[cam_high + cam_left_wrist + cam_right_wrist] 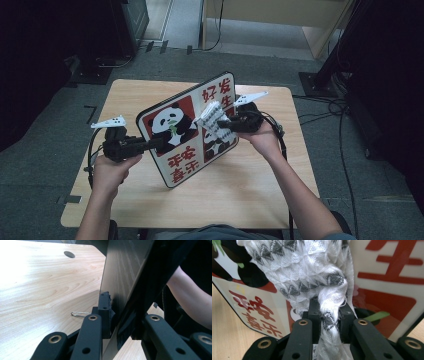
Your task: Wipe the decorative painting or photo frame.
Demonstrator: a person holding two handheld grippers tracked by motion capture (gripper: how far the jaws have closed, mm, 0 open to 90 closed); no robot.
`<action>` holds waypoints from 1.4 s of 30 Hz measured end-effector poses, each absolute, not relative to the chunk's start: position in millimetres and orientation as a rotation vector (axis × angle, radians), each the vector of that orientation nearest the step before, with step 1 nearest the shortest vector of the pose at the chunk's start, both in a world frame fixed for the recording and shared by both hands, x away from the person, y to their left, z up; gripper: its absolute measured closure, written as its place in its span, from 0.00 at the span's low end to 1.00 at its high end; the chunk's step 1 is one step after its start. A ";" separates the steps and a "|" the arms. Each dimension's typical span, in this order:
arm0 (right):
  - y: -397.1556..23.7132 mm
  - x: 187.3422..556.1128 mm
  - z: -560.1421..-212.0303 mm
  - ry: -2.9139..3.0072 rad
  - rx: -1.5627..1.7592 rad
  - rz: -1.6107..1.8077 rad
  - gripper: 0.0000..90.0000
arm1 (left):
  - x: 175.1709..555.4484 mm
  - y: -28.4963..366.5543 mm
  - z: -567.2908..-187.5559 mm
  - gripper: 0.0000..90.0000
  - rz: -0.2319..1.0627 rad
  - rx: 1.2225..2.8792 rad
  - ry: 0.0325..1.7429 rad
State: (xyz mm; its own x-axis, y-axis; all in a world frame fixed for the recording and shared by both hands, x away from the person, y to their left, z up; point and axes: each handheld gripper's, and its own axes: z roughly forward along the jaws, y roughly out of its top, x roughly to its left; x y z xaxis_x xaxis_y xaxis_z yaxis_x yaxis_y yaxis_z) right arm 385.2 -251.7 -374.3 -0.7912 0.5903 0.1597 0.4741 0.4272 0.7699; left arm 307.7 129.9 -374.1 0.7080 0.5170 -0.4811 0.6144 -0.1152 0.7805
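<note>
A board (185, 125) printed with pandas and red characters stands tilted on its lower corner over the wooden table (250, 190). My left gripper (160, 143) is shut on its left edge. In the left gripper view the board's (125, 272) dark back runs up between the jaws of the left gripper (120, 315). My right gripper (222, 121) is shut on a white cloth with grey triangles (212, 116), which it holds against the printed face. In the right gripper view the bunched cloth (312, 265) is pinched in the right gripper (329, 315), with the board (392, 277) behind it.
A thin wire clip (80, 313) lies on the table near the left jaws, and a round hole (69, 254) sits by the far edge. A person's forearm (190, 297) passes behind the board. Cables (325, 107) trail over the grey floor at the right.
</note>
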 end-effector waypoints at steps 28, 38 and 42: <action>-257.9 374.0 -418.3 2.596 1.060 1.231 0.87 | 307.0 129.6 -373.5 0.85 -0.104 1.775 0.898; -260.8 370.7 -439.7 2.621 1.088 1.194 0.87 | 306.8 129.4 -373.5 0.85 -0.104 1.774 0.901; -262.1 370.8 -445.6 2.621 1.102 1.199 0.87 | 306.4 129.5 -373.4 0.85 -0.104 1.778 0.900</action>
